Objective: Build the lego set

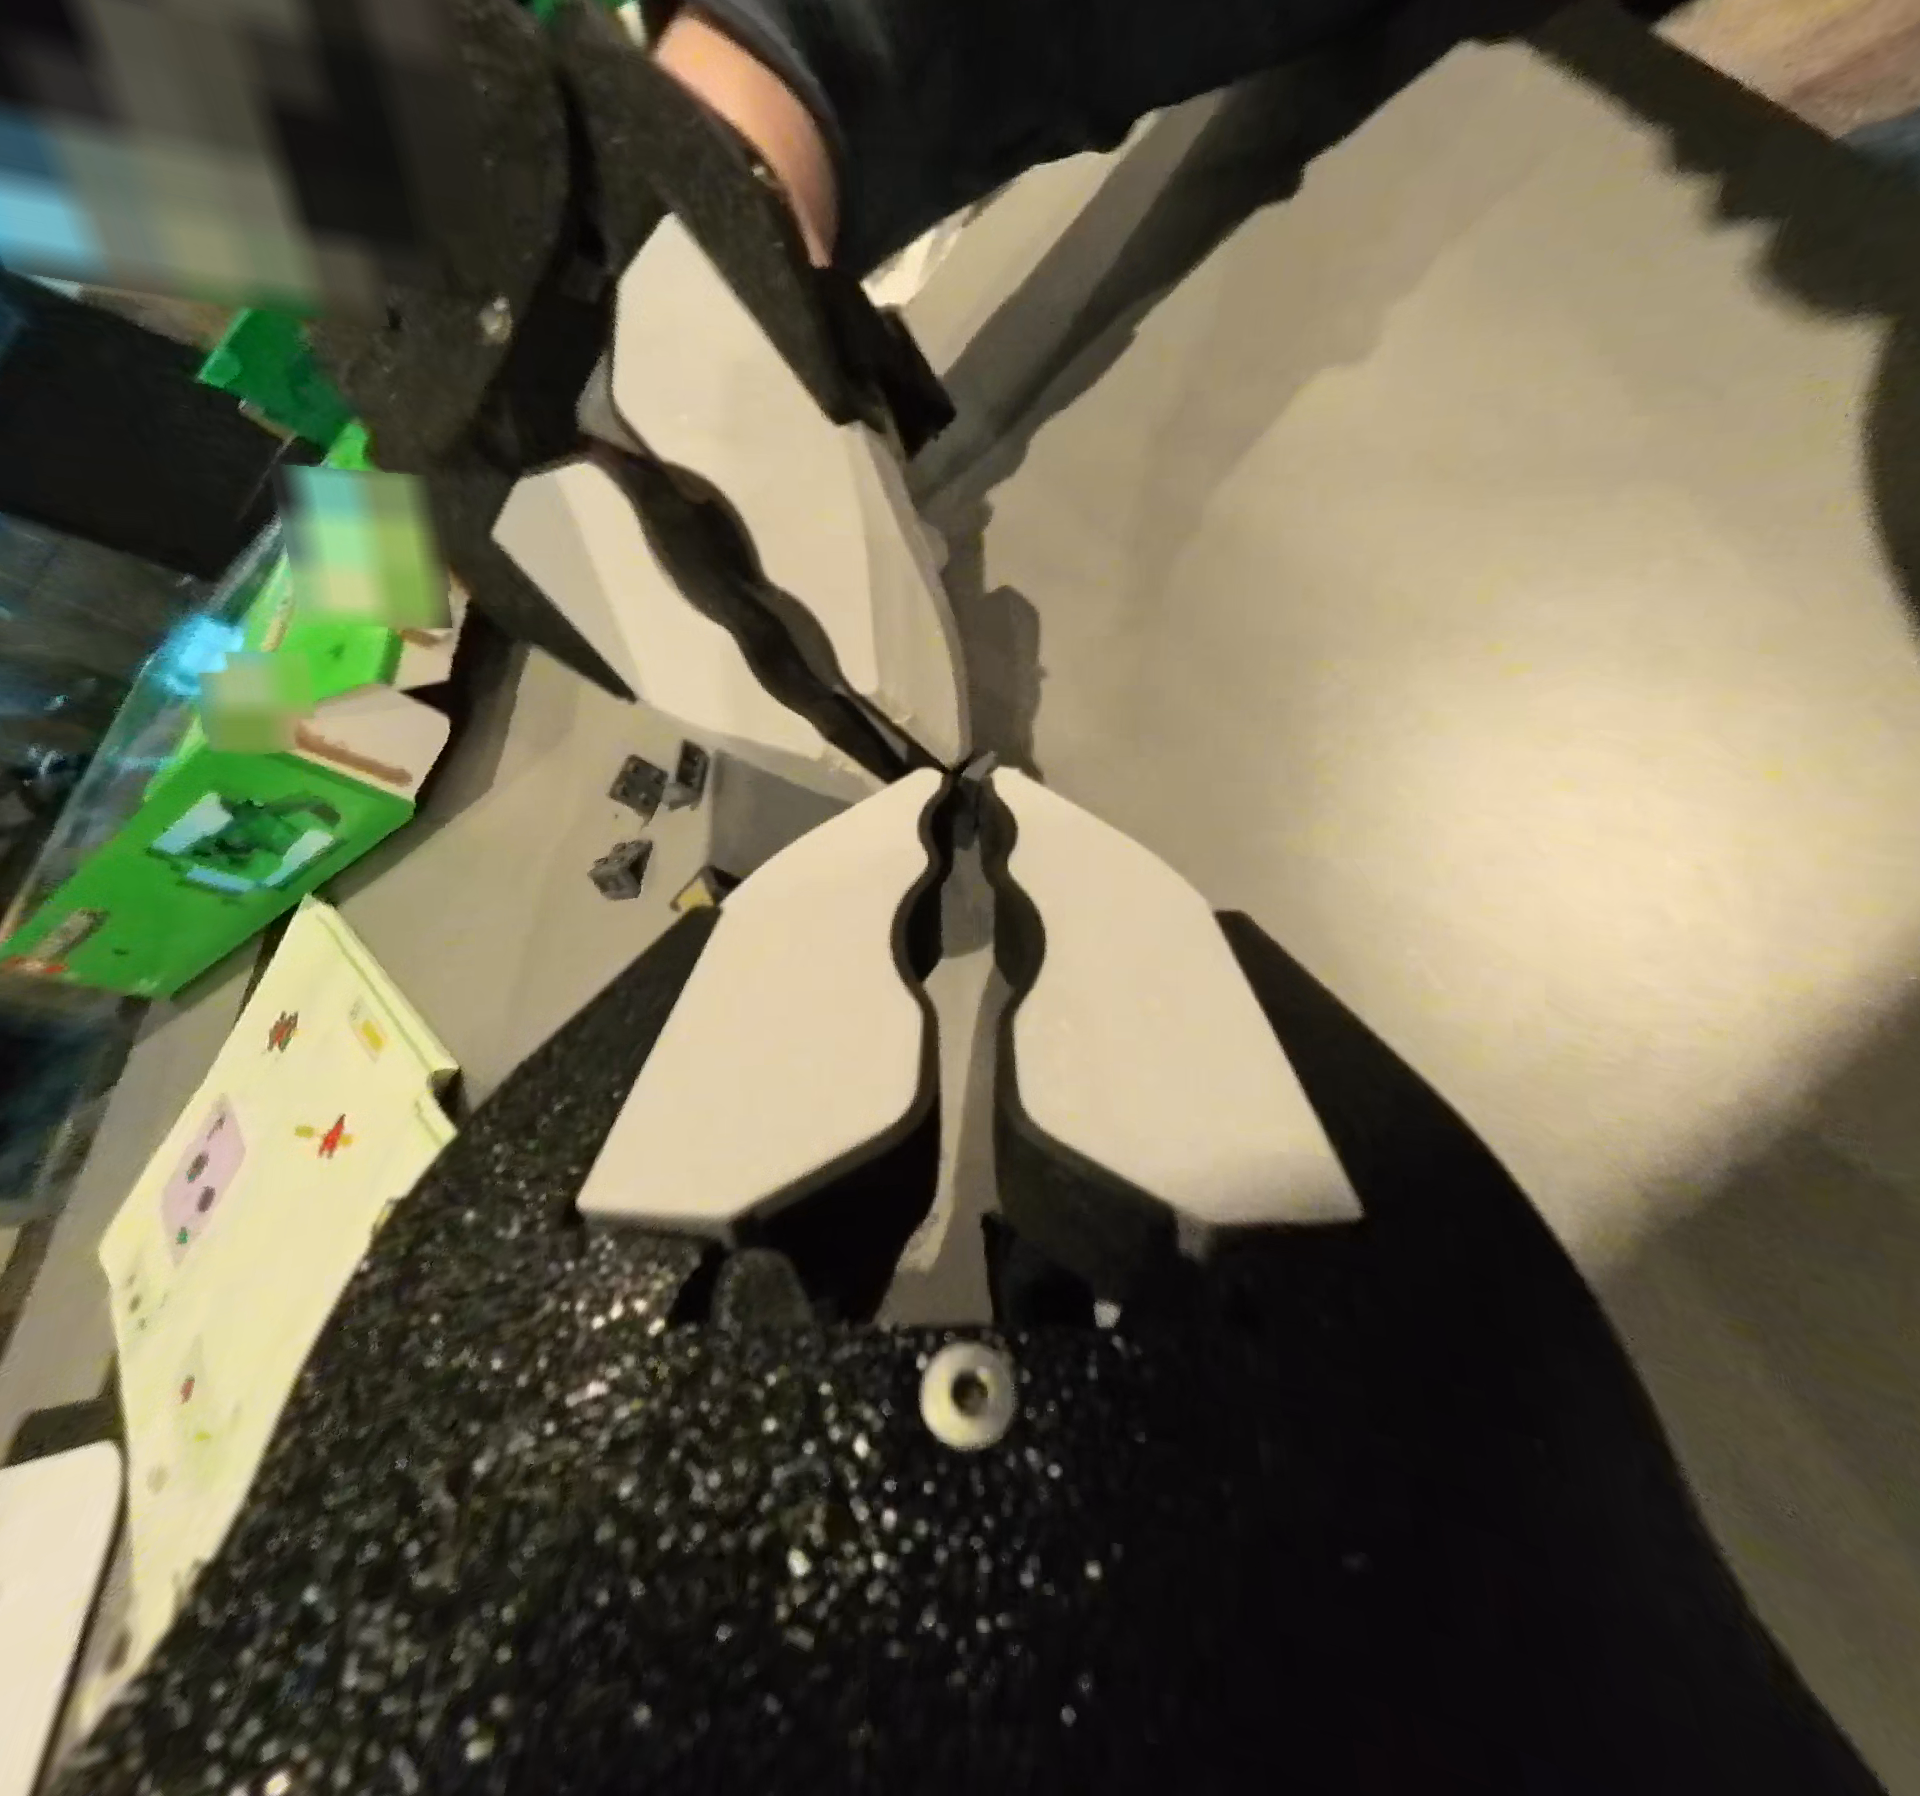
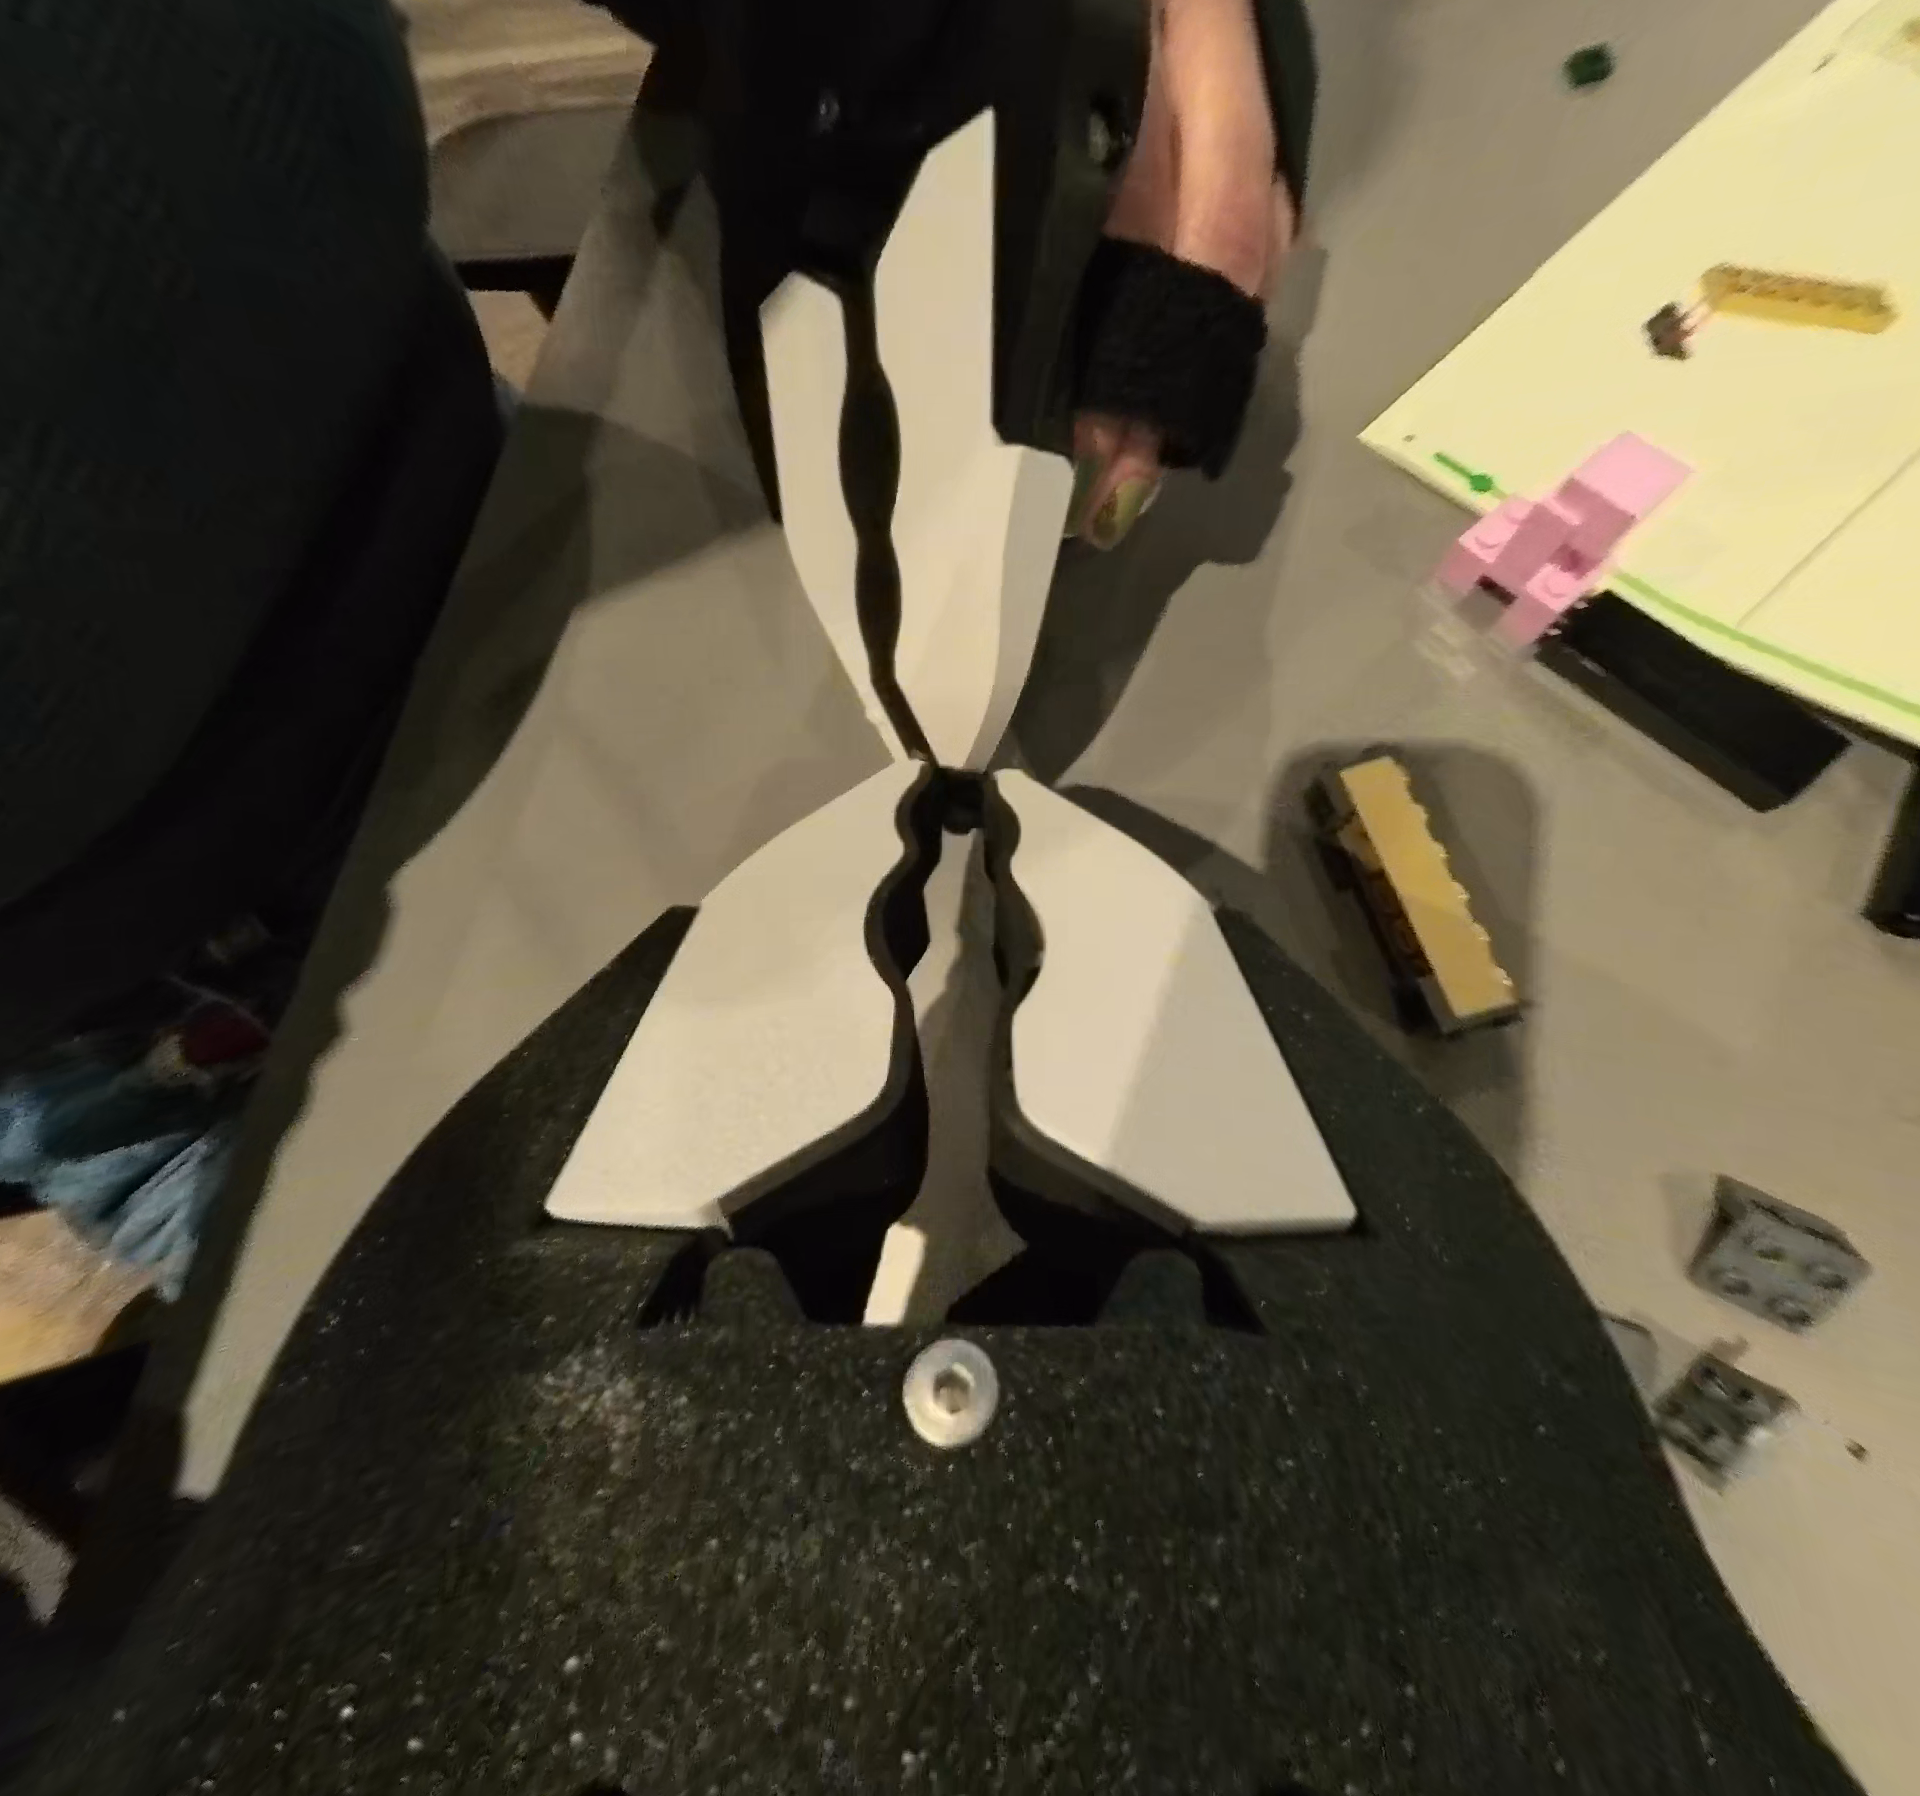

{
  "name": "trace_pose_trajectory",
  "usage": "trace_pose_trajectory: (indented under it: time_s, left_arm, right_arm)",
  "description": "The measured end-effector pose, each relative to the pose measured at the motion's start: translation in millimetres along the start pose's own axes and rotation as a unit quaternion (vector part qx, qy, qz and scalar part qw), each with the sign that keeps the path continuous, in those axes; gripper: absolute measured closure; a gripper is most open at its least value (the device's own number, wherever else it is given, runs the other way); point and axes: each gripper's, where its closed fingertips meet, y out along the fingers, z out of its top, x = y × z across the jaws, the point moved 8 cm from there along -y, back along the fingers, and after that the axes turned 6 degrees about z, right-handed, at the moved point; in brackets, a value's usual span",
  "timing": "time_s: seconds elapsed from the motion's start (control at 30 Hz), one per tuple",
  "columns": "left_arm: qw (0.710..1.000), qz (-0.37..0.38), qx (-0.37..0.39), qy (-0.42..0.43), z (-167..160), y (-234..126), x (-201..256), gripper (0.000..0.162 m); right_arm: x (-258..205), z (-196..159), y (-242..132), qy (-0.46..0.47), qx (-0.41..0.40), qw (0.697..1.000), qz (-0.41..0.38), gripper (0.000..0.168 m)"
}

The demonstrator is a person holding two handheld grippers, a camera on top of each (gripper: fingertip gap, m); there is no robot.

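Grey table (image 2: pixel 1195 666); black piece (image 2: pixel 954 804) between 2 grippers' tips.

Left claw (image 1: pixel 961 796) and right claw (image 2: pixel 951 806) meet tip to tip, both closed

Small dark piece (image 2: pixel 954 804) pinched where both grippers' tips meet: too small and shadowed to identify. Green box (image 1: pixel 239 811) smeared by motion blur and partly mosaicked; instruction booklet (image 2: pixel 1714 375) cut off by the right edge. Grey pieces (image 1: pixel 649 790) on the table too blurred to tell shape or count.
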Motion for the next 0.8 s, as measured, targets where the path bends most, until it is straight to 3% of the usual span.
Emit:
trace_pose_trajectory:
  time_s: [0.23, 0.4, 0.67, 0.8]
  left_arm:
    - [0.991, 0.060, 0.026, -0.116, -0.6, -5.6, -18.3, 0.158]
    - [0.970, 0.117, 0.083, -0.196, 0.4, -13.2, -28.6, 0.158]
    - [0.936, 0.149, 0.152, -0.279, -0.6, -22.7, -39.2, 0.158]
    - [0.933, 0.136, 0.165, -0.289, 1.1, -21.6, -37.1, 0.158]
  right_arm:
    - [-6.7, -1.0, -15.1, -0.064, 0.089, 0.989, -0.100, 0.142]
    - [-7.8, -4.0, -18.9, -0.095, 0.173, 0.953, -0.230, 0.138]
    - [-17.3, 12.2, -5.5, -0.186, 0.154, 0.896, -0.373, 0.140]
    - [-19.8, 15.9, 0.0, -0.205, 0.155, 0.881, -0.398, 0.143]
